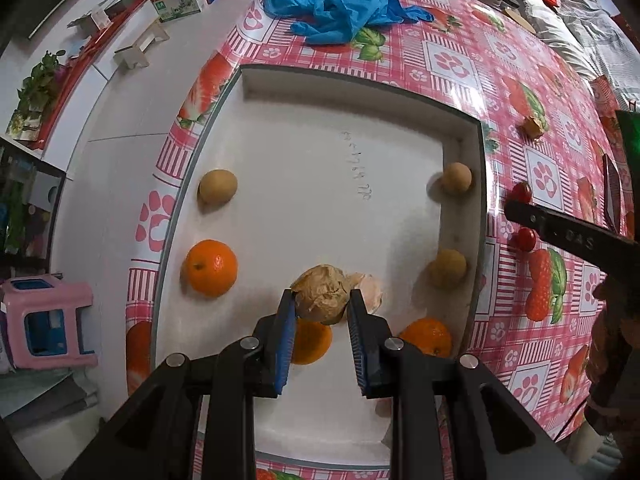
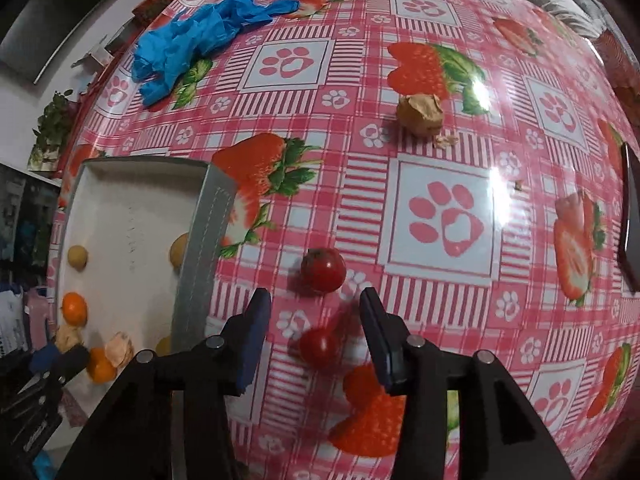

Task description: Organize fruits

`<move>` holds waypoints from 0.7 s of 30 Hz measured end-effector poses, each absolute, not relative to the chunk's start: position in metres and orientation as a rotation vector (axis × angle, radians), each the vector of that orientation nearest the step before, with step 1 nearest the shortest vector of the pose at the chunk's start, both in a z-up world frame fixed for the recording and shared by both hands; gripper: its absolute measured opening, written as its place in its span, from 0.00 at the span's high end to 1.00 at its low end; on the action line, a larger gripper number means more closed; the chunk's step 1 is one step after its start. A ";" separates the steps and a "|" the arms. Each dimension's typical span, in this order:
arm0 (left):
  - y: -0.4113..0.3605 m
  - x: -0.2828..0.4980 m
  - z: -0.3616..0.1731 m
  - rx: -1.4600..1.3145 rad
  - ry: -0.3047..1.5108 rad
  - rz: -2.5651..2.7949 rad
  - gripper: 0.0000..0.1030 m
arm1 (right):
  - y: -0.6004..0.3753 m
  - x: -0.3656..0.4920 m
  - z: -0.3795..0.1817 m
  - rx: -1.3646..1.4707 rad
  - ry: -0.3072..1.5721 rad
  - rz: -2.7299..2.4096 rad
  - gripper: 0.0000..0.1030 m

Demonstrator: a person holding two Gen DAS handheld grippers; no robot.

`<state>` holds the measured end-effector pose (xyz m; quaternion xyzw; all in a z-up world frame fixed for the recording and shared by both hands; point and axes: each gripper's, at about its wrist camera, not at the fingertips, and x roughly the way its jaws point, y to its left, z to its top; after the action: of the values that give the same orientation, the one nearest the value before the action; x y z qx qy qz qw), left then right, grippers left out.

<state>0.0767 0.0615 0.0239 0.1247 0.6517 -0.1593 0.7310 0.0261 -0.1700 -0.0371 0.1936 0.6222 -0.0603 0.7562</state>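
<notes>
My left gripper is shut on a brown papery husk fruit and holds it over the white tray. In the tray lie oranges, round tan fruits and a pale husk fruit. My right gripper is open above the tablecloth, its jaws either side of a blurred cherry tomato. A second cherry tomato lies just beyond it. Another husk fruit lies farther off on the cloth. The tray also shows at the left of the right wrist view.
A blue plastic glove lies crumpled beyond the tray. The table carries a pink strawberry-and-paw cloth. A dark flat object sits at the right edge. A pink stool and boxes stand on the floor to the left.
</notes>
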 end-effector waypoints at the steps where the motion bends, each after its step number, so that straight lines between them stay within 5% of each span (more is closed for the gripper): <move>1: 0.062 0.077 0.023 0.276 1.436 -0.350 0.74 | -0.170 0.028 -0.038 0.417 1.355 -0.129 0.52; 11: 0.061 0.076 0.020 0.283 1.441 -0.344 0.74 | -0.179 0.061 -0.040 0.404 1.307 -0.151 0.53; 15: 0.061 0.077 0.019 0.280 1.443 -0.340 0.74 | -0.172 0.071 -0.041 0.355 1.330 -0.151 0.84; 21: 0.059 0.076 0.019 0.279 1.440 -0.345 0.74 | -0.169 0.065 -0.040 0.322 1.325 -0.142 0.86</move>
<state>0.0758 0.0591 0.0191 0.1268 0.6537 -0.1565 0.7295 0.0653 -0.1694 -0.0400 0.1485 0.6118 -0.0654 0.7742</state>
